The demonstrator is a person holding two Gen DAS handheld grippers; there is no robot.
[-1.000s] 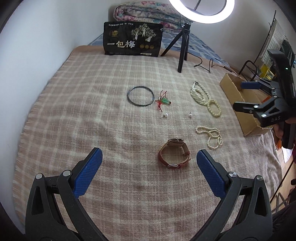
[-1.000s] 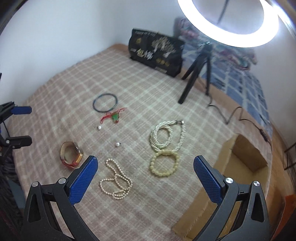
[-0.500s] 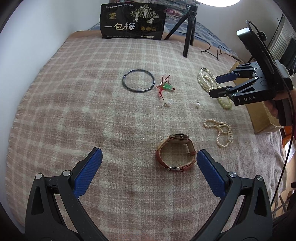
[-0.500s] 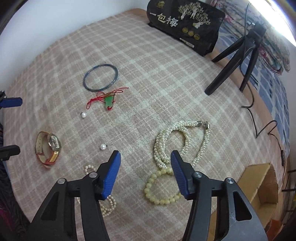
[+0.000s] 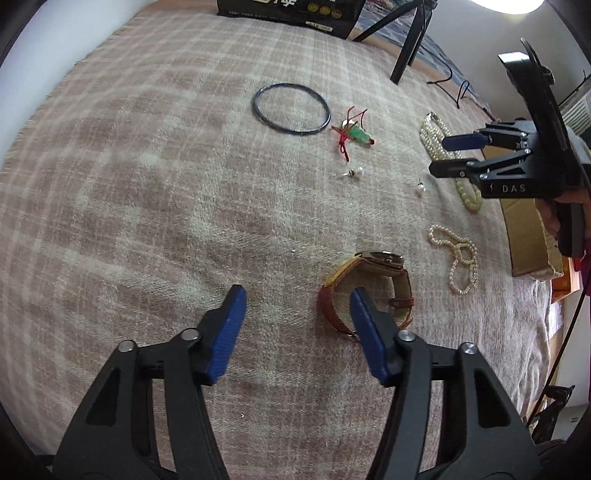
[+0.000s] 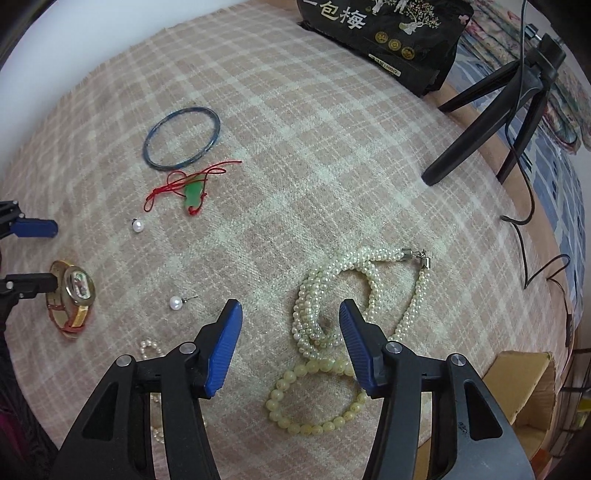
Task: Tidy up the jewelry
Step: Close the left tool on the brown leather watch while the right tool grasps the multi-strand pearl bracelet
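Pink plaid blanket [image 5: 147, 184] on a bed, black snack bag [image 6: 388, 29] and tripod [image 6: 509, 92] at back, cardboard box [image 6: 524, 384] at right edge. Left tool [image 5: 295, 306] half open, right finger over the watch [image 5: 369, 288]. Right tool [image 6: 290, 321] half open above twisted pearl necklace [image 6: 369, 288]; bead bracelet [image 6: 314, 398] just below.

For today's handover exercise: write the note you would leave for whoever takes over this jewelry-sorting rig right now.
Left gripper: open, empty, low over the watch, one finger inside its strap loop.
Right gripper: open, empty, over the twisted pearl necklace and yellow bead bracelet.
On the blanket: bangle, green pendant, two pearl earrings, thin pearl strand.
Cardboard box sits at the right edge.
Done: nothing visibly sorted. Left: everything.
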